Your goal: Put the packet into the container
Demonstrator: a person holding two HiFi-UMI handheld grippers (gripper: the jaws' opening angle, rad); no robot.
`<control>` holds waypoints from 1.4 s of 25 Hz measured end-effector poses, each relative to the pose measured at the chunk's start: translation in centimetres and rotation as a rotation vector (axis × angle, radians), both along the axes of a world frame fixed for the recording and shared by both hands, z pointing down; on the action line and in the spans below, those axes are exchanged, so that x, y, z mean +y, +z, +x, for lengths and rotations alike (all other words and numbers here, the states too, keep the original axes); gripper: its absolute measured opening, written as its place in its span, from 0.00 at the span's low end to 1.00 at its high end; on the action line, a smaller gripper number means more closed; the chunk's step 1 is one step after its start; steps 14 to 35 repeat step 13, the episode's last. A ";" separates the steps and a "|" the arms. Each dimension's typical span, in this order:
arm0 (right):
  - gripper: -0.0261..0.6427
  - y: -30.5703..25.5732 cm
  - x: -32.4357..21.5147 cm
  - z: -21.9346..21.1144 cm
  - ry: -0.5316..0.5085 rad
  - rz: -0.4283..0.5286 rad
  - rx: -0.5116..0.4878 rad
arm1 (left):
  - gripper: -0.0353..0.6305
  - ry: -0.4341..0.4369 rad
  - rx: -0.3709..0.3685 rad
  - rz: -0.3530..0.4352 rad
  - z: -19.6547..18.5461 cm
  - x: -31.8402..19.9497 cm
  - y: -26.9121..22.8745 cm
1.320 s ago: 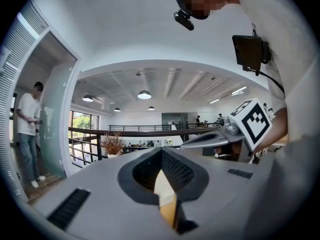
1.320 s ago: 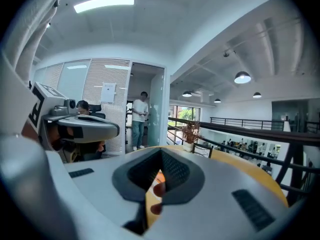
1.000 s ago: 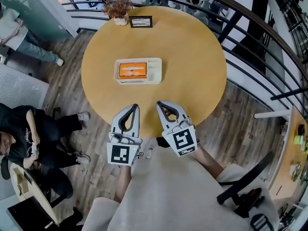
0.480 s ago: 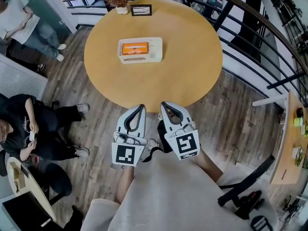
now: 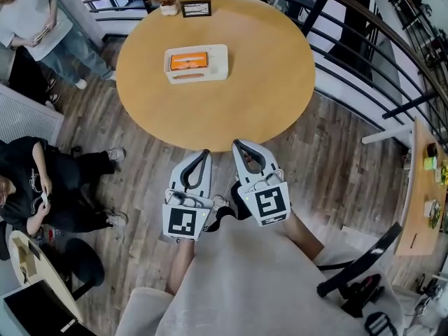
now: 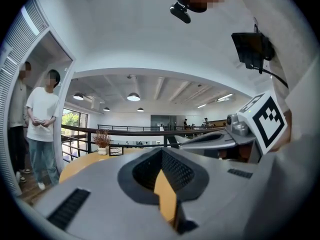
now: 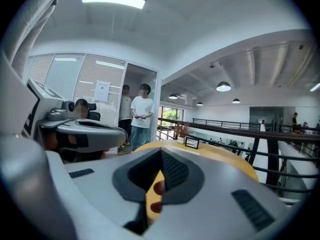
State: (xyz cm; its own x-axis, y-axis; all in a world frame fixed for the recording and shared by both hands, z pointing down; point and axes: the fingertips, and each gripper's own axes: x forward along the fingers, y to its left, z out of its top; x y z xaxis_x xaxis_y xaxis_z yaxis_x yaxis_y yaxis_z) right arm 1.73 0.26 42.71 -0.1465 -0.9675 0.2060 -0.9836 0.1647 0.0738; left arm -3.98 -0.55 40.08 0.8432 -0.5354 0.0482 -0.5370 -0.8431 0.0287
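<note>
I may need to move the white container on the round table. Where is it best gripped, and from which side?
Probably grip the white container by its short end wall at the right in the head view, from above: that narrow compartment looks empty, so one jaw fits inside, while the orange packet fills the other part.
</note>
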 end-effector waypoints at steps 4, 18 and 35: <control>0.04 0.2 0.2 0.5 0.004 -0.007 -0.022 | 0.06 -0.005 0.002 0.004 0.8 0.6 -0.1; 0.04 -0.3 -0.5 1.6 -0.009 0.013 -0.015 | 0.06 -0.015 0.006 0.006 2.3 0.4 -0.5; 0.04 -0.3 -0.5 1.6 -0.009 0.013 -0.015 | 0.06 -0.015 0.006 0.006 2.3 0.4 -0.5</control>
